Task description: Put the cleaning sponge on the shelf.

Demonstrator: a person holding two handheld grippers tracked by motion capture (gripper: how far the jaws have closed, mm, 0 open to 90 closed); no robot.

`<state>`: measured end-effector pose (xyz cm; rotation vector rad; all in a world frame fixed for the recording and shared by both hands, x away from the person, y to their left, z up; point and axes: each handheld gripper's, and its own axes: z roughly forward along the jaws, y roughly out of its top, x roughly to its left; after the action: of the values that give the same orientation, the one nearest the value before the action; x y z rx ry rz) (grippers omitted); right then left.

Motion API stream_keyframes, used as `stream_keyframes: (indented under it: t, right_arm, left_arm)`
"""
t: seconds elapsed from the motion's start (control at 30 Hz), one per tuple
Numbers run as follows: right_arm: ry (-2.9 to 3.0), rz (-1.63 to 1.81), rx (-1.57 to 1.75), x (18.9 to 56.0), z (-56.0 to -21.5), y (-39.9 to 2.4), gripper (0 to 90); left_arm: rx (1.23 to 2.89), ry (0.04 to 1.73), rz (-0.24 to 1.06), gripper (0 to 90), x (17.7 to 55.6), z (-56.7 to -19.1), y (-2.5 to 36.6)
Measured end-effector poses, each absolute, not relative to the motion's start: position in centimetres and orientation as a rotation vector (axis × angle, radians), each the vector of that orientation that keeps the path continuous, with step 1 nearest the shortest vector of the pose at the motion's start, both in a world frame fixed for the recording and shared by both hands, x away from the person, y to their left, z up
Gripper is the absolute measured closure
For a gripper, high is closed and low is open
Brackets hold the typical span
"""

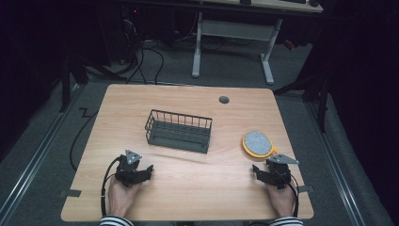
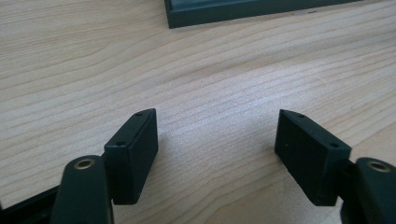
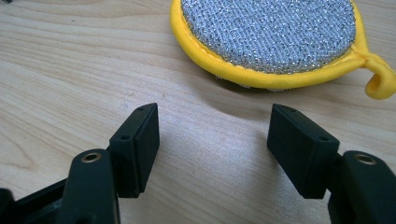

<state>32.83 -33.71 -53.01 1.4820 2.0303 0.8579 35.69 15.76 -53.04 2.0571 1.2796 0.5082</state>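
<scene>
**Both grippers held low and open at the near edge of the table**

From the high view, the wooden table [image 1: 188, 101] is seen with a dark wire basket [image 1: 179, 130] set near its middle and a round yellow-rimmed scouring pad [image 1: 257, 143] lying flat to the right of it. The left gripper [image 1: 141, 172] is held near the front left of the table, gripped from behind by the left hand [image 1: 121, 197], striped cuff at the table's edge. The right gripper [image 1: 261, 172] is held at the front right by the right hand [image 1: 281, 197], just short of the pad. Both are aimed forward, away from the person.

Over to the left gripper view: the left gripper [image 2: 215, 140] is seen with its jaws spread wide, nothing caught between them, bare wood grain below. The basket's dark base [image 2: 243, 9] is glimpsed at the top edge, apart from the jaws.

Now the right gripper view: the right gripper [image 3: 212, 133] is likewise spread wide and nothing is held. The scouring pad [image 3: 268, 32], silver mesh face up with a yellow loop at its right, is seen lying just ahead of the jaw tips, not touched by them.
</scene>
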Motion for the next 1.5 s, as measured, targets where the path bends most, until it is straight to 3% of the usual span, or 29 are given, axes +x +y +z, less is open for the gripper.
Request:
stream_keyframes:
  t: [0.5, 1.1, 1.5]
  right_arm:
    - [2.03, 0.858, 1.483, 32.8, -53.0, -33.7, 34.6]
    - [2.033, 0.858, 1.481, 32.8, -53.0, -33.7, 34.6]
    - [2.038, 0.859, 1.473, 32.8, -53.0, -33.7, 34.8]
  left_arm:
    - [2.036, 1.283, 0.443, 38.4, 36.1, -51.6, 16.4]
    - [1.997, 1.258, 0.437, 43.9, 38.8, -44.5, 16.4]
    - [2.053, 1.286, 0.506, 47.2, 43.8, -40.4, 14.7]
